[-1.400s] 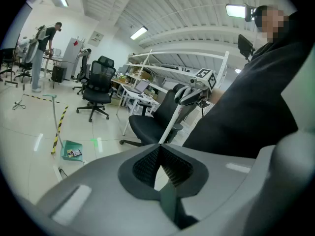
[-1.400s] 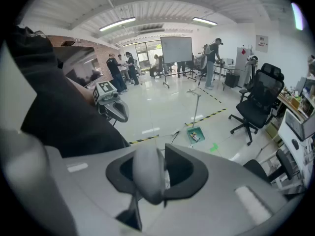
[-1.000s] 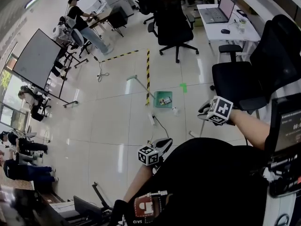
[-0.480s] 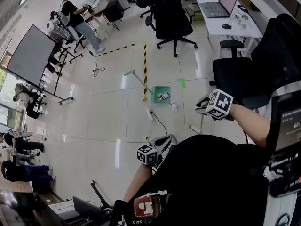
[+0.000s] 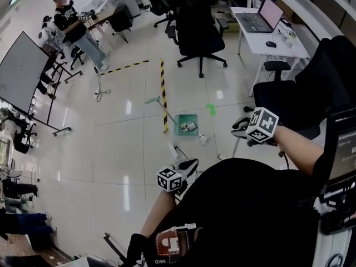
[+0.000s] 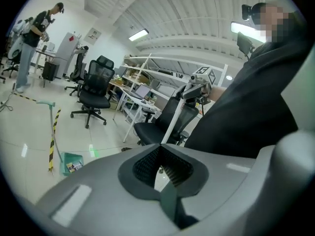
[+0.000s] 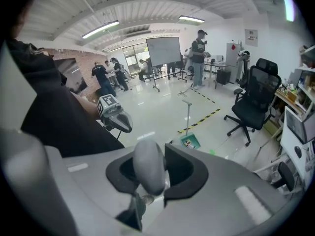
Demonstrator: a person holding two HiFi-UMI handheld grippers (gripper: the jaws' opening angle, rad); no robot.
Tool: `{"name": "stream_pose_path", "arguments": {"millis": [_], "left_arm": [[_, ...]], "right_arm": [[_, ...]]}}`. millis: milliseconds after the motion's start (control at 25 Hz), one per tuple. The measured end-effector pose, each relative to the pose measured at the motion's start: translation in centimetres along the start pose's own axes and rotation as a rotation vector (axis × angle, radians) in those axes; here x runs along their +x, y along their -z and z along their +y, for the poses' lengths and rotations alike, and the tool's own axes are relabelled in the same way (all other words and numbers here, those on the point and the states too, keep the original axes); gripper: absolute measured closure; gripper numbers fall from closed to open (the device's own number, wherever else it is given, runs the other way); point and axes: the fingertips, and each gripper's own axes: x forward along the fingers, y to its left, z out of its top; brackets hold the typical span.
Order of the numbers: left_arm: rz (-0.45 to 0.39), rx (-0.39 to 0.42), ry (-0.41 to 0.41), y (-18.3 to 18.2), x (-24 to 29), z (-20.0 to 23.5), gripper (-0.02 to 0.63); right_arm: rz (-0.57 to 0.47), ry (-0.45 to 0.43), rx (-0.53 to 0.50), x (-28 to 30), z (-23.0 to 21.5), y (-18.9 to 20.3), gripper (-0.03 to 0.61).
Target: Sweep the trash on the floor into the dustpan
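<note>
A green dustpan with a long upright handle stands on the tiled floor, with bits of trash inside it. A small white scrap lies on the floor just right of it. My right gripper is shut on the top of a pale broom handle, seen as a grey rounded end between the jaws. My left gripper hangs lower, its jaws closed with nothing in them. The dustpan is well ahead of both grippers.
A yellow-black tape line runs beside the dustpan. A white power strip with a cable lies nearer to me. Black office chairs and a desk with a laptop stand behind and to the right. A person is far left.
The head view has swung, so the dustpan and tape now sit lower and more to the left. Both grippers have barely moved, and the right one keeps its hold.
</note>
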Motion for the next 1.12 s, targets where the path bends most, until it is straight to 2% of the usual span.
{"name": "stream_pose_path", "arguments": {"millis": [160,280,400,600,680,840,960,1120], "left_arm": [[-0.013,-0.025,0.013,-1.9,-3.1,5.2,0.612],[0.005,-0.044,0.019,-1.8,-4.6,7.4,0.612],[0.020,-0.081,-0.008,-1.3,-5.7,8.9,0.612],[-0.002,-0.130,-0.063,-1.2,-7.2,9.9,0.612],[-0.004,-0.145,-0.099,-0.9,-7.9,9.8,0.612],[-0.015,-0.171,-0.198,-1.5,-8.1,10.1,0.612],[-0.048,-0.218,-0.277,-2.8,-6.0,9.9,0.612],[-0.079,-0.244,-0.335,-3.4,-3.4,9.4,0.612]], "right_arm": [[0.013,0.045,0.119,3.2,-3.0,-2.2,0.495],[0.010,0.060,0.176,5.0,-4.8,-3.9,0.495],[-0.001,0.054,0.204,7.1,-6.3,-5.7,0.495],[0.000,0.008,0.210,9.6,-8.0,-8.0,0.495],[0.002,-0.046,0.144,10.5,-7.4,-9.0,0.497],[0.025,-0.196,-0.130,11.8,-6.6,-10.6,0.497],[0.065,-0.285,-0.306,11.9,-8.9,-10.2,0.497],[0.099,-0.337,-0.451,11.6,-13.0,-10.4,0.497]]}}
